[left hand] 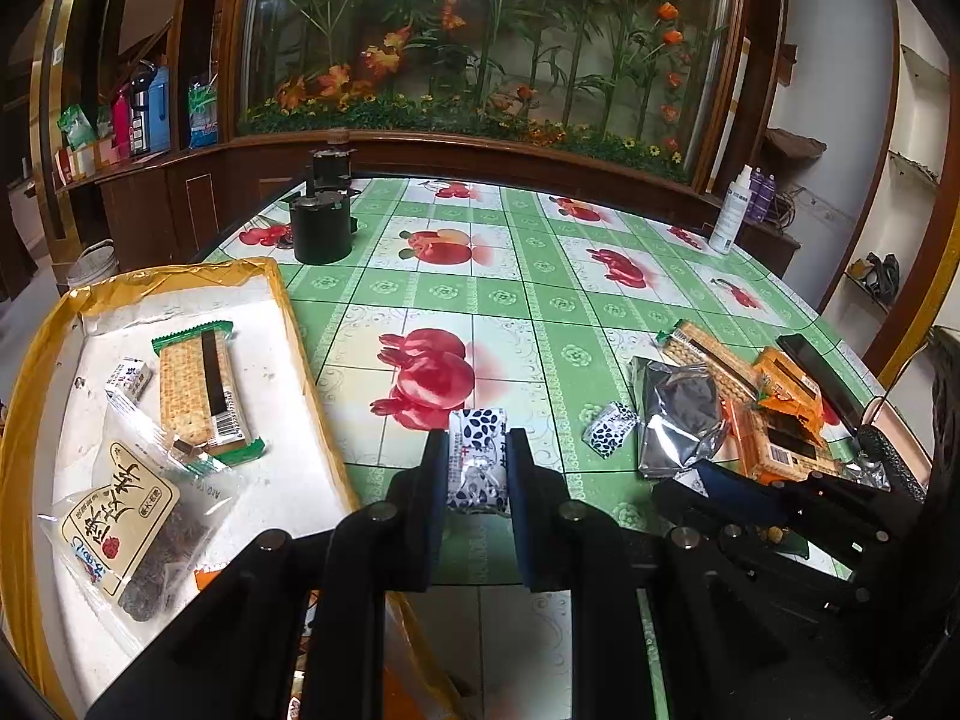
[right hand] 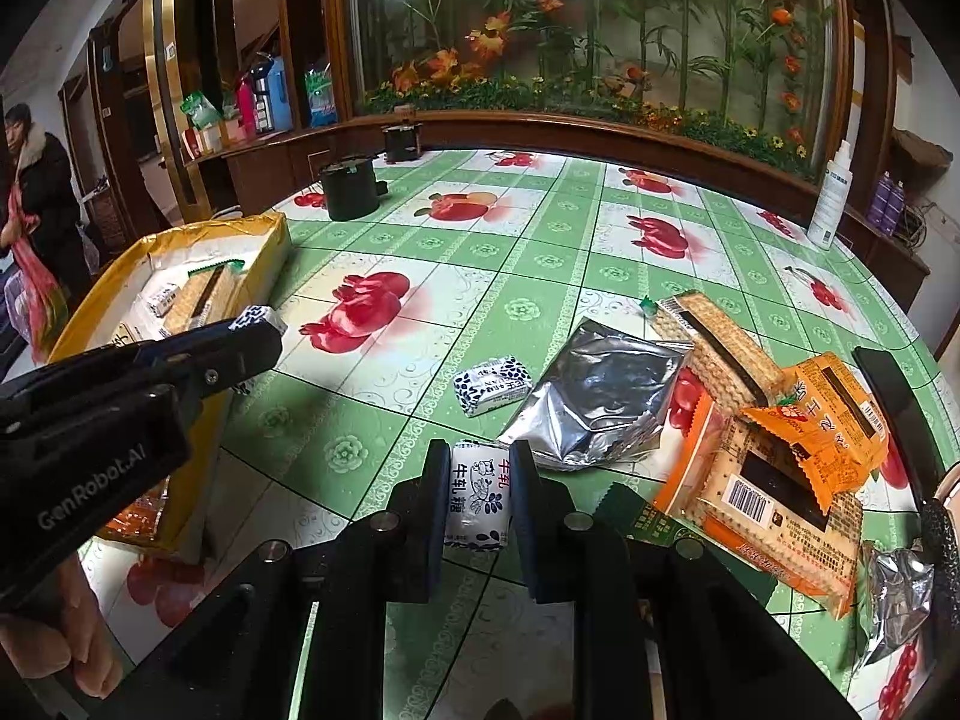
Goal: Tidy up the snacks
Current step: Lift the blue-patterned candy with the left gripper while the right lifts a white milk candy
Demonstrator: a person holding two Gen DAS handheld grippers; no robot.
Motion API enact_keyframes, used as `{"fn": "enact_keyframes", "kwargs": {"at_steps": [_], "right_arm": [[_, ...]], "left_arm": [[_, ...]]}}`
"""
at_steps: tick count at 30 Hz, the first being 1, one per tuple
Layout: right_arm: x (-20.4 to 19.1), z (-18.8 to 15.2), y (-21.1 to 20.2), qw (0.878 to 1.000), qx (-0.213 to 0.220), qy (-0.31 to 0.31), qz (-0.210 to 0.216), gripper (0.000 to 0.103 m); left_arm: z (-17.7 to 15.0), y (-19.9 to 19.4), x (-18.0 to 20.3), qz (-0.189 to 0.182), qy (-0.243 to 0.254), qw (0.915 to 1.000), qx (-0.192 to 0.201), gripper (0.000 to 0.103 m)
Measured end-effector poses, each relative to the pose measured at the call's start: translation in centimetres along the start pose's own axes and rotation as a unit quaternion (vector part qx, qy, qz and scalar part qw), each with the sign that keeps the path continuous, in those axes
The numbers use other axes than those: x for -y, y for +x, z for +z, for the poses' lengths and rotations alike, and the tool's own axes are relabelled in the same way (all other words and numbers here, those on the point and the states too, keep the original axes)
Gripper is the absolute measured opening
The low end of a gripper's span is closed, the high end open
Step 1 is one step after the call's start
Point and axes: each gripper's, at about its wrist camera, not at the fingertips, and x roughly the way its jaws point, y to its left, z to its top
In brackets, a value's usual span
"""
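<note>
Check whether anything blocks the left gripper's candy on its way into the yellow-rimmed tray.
Nothing visible does. The left gripper holds the candy just right of the tray; only bare tablecloth and the tray's low rim lie between. Open white floor shows beside the cracker pack.

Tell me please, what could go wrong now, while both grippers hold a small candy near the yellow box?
1. The left gripper pinches its candy by the wrapper only; it might slip out before reaching the yellow box.
2. The right gripper also holds a candy; both hands going to the box together could collide.
3. The box overhangs the table edge; a push could tip it.
</note>
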Motion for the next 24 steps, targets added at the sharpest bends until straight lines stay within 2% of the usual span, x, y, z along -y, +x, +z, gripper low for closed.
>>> {"fn": "enact_keyframes", "kwargs": {"at_steps": [17, 24], "right_arm": [[0.01, -0.03, -0.85, 0.999, 0.013, 0.013, 0.036, 0.021], [-0.04, -0.26, -0.48, 0.999, 0.005, 0.010, 0.046, 0.021]], "left_arm": [[0.25, -0.49, -0.03, -0.006, -0.002, 1.0000, 0.005, 0.018], [0.35, -0.69, -0.02, -0.015, -0.011, 0.9998, 0.008, 0.018]]}}
